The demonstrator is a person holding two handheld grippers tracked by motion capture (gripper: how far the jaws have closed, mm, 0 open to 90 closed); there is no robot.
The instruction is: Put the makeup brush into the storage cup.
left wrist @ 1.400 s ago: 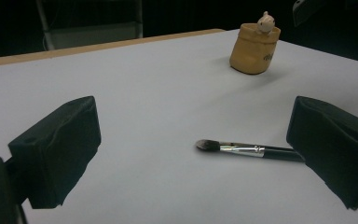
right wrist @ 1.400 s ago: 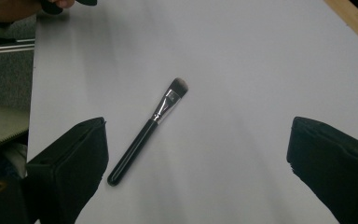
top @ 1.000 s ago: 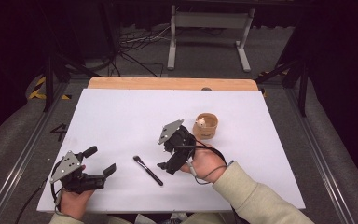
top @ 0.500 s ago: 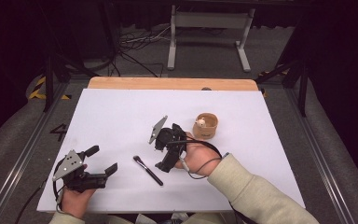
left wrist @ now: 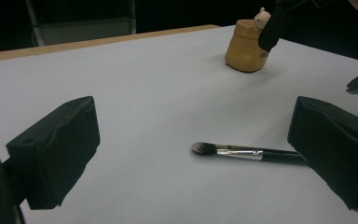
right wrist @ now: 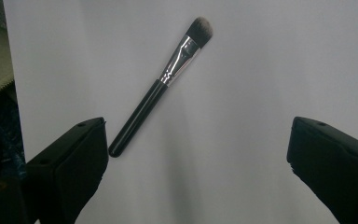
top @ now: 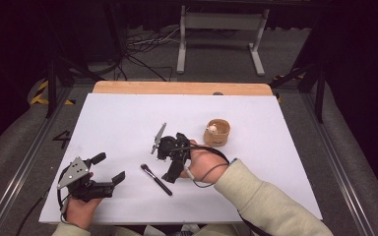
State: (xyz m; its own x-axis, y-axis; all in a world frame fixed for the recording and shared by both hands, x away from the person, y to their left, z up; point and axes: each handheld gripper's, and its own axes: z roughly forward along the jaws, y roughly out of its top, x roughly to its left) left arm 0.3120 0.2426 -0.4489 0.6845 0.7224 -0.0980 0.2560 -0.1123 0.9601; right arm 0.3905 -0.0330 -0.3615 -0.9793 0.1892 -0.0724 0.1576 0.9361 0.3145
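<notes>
The tabletop point(top: 128, 118) is a flat white sheet with a strip of bare pale wood showing along its far edge. A black-handled makeup brush point(top: 156, 179) with a silver ferrule lies flat on it toward the near side, at a slant with its bristles pointing to the far left. A small tan pot point(top: 217, 132) with a little pale figure in it stands upright further back and to the right, well apart from the brush.
</notes>
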